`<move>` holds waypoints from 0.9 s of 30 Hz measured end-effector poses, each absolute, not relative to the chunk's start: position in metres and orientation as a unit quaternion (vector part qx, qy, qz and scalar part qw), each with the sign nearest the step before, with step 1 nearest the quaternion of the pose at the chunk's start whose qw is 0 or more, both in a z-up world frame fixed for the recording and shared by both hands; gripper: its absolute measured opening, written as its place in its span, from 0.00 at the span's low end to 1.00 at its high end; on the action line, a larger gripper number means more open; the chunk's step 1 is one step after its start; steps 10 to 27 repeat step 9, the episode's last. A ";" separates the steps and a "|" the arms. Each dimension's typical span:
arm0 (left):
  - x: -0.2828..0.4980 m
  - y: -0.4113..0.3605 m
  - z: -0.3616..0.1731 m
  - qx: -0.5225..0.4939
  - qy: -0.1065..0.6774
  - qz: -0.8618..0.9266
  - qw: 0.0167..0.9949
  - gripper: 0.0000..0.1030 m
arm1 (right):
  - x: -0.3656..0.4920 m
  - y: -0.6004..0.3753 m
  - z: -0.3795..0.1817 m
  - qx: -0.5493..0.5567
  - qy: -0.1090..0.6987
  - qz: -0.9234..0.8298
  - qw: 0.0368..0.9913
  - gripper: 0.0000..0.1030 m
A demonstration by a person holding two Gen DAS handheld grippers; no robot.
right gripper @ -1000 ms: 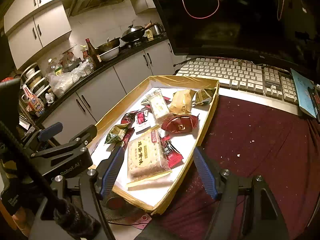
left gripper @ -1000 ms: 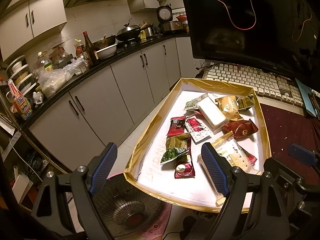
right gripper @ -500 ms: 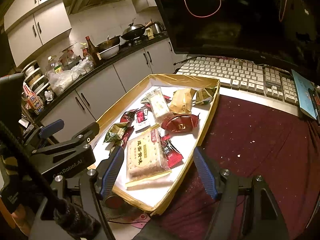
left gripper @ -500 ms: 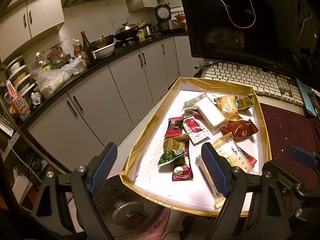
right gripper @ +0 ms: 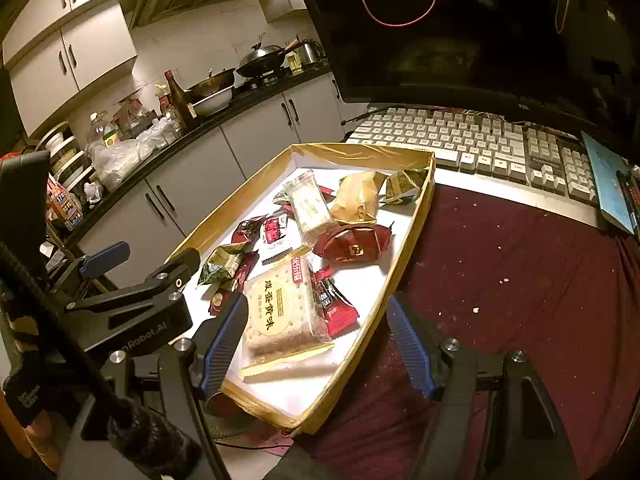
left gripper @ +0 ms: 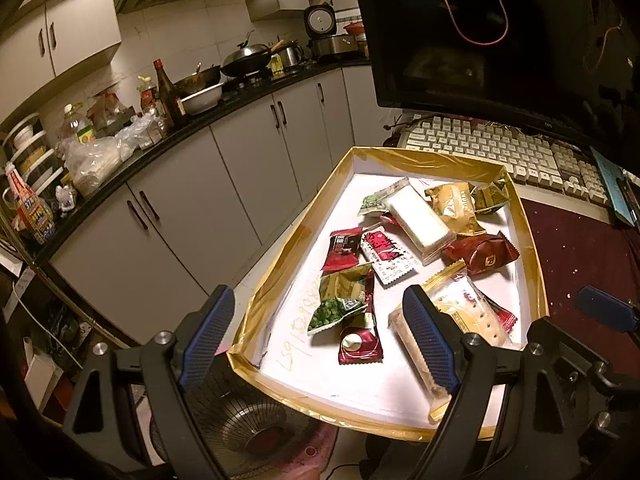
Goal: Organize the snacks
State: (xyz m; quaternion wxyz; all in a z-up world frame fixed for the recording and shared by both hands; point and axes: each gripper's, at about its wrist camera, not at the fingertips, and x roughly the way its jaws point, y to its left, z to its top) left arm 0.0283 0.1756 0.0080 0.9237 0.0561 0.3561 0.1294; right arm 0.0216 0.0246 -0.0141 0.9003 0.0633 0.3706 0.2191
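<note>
Both sets of jaws are found released and empty, held above the near end of a gold-rimmed tray (left gripper: 538, 280) that is set on the worktop (right gripper: 520, 280), with its near corner overhanging the edge.

Left gripper (left gripper: 316, 344): the blue pads are spread wide. Between them and slightly ahead, a green pea packet (left gripper: 340, 304) and a small dark red sachet (left gripper: 360, 346) are seen lying on the white tray floor. The right pad is seen in front of the cracker pack (left gripper: 464, 316); whether they touch cannot be told.

Right gripper (right gripper: 316, 340): the jaws are parted, with the cracker pack (right gripper: 280, 312) lying flat directly between them and a red sachet (right gripper: 332, 300) tucked at its right side. The right pad is held outside the tray wall, over the maroon cloth (right gripper: 520, 320).

Further ahead of both jaws, a white wafer pack (left gripper: 416, 216), a gold packet (left gripper: 454, 204) and a dark red pouch (left gripper: 480, 252) are noted, loosely heaped and partly overlapping. Beyond the tray, a keyboard (right gripper: 460, 140) and a dark monitor (right gripper: 480, 28) are recorded.
</note>
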 end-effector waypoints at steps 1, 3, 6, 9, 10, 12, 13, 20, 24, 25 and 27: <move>0.029 0.175 0.008 0.055 0.356 0.127 0.924 0.84 | 0.021 0.024 -0.014 0.063 0.371 0.220 0.900 0.70; 0.029 0.176 0.008 0.048 0.359 0.125 0.924 0.84 | 0.022 0.025 -0.015 0.063 0.373 0.220 0.899 0.70; 0.030 0.177 0.006 0.048 0.359 0.125 0.924 0.84 | 0.022 0.025 -0.015 0.063 0.373 0.221 0.899 0.70; 0.031 0.181 0.006 0.037 0.365 0.117 0.923 0.84 | 0.023 0.024 -0.016 0.063 0.373 0.217 0.900 0.70; 0.031 0.181 0.006 0.037 0.365 0.117 0.923 0.84 | 0.023 0.024 -0.016 0.063 0.373 0.217 0.900 0.70; 0.031 0.181 0.006 0.037 0.365 0.117 0.923 0.84 | 0.023 0.024 -0.016 0.063 0.373 0.217 0.900 0.70; 0.031 0.181 0.006 0.037 0.365 0.117 0.923 0.84 | 0.023 0.024 -0.016 0.063 0.373 0.217 0.900 0.70; 0.031 0.181 0.006 0.037 0.365 0.117 0.923 0.84 | 0.023 0.024 -0.016 0.063 0.373 0.217 0.900 0.70; 0.031 0.181 0.006 0.037 0.365 0.117 0.923 0.84 | 0.023 0.024 -0.016 0.063 0.373 0.217 0.900 0.70; 0.031 0.181 0.006 0.037 0.365 0.117 0.923 0.84 | 0.023 0.024 -0.016 0.063 0.373 0.217 0.900 0.70; 0.031 0.181 0.006 0.037 0.365 0.117 0.923 0.84 | 0.023 0.024 -0.016 0.063 0.373 0.217 0.900 0.70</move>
